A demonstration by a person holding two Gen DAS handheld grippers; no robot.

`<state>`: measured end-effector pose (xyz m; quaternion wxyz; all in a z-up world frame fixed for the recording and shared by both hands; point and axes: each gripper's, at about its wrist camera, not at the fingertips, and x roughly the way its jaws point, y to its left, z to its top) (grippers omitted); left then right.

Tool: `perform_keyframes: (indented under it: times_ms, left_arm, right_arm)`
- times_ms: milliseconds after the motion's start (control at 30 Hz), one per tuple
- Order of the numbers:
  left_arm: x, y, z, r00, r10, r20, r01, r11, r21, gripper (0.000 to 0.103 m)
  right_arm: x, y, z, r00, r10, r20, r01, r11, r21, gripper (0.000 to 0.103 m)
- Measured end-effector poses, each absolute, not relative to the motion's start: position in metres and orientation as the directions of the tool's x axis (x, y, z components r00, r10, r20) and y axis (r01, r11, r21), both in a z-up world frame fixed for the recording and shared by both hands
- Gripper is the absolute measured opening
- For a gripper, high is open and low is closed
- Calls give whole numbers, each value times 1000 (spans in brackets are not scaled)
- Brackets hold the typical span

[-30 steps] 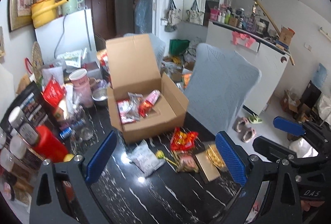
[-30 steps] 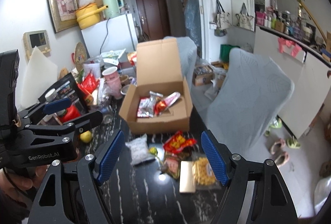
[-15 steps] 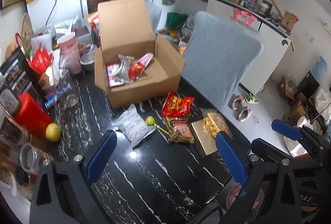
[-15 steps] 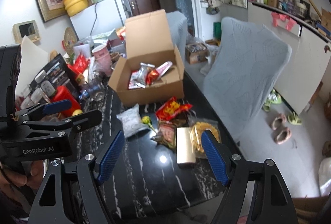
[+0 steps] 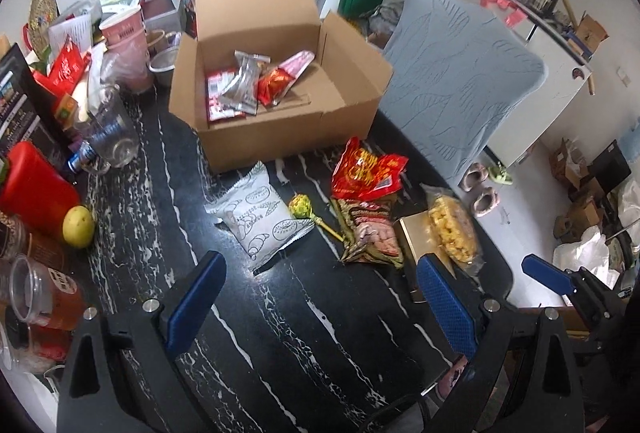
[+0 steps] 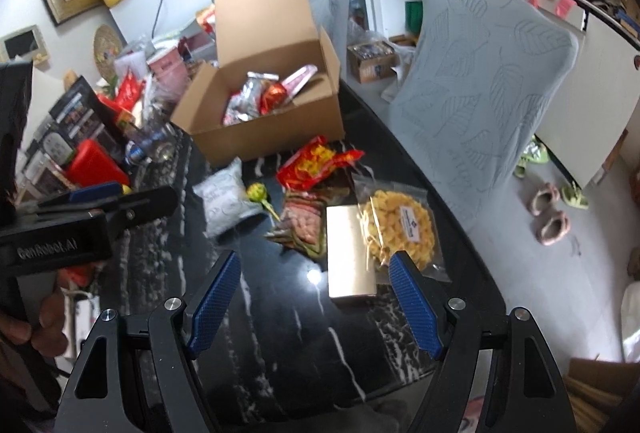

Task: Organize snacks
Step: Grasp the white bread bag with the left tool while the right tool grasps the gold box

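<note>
Both views dipped toward table (image 5: 280,333); left tool (image 5: 320,297), right tool (image 6: 314,297) wide open, empty.

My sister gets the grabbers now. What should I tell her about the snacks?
Left gripper: open, empty, above the black table.
Right gripper: open, empty, near the gold box.
Done: a few packets already lie in the cardboard box.
Left on the table: white packet, green lollipop, red bag, brown packet, gold box, yellow chips bag.
Next, probably: put these in the box one at a time.
</note>
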<state>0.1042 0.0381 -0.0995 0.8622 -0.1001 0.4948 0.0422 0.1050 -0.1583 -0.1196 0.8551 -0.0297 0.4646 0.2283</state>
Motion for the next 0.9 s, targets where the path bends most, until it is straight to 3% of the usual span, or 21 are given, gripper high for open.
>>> perform_keyframes:
  times_ms: [233, 533, 900]
  left_arm:
    - [123, 41, -134, 440, -13, -898, -189, 976, -107, 98]
    - [148, 73, -161, 396, 16, -918, -332, 935, -126, 98]
    - [172, 99, -184, 361, 17, -932, -390, 911, -134, 98]
  right_arm:
    - [125, -162, -168, 390, 315, -865, -374, 913, 164, 77]
    - [139, -176, -208, 302, 285, -910, -280, 939, 201, 73]
    - [160, -150, -223, 278, 337, -900, -302, 920, 251, 72]
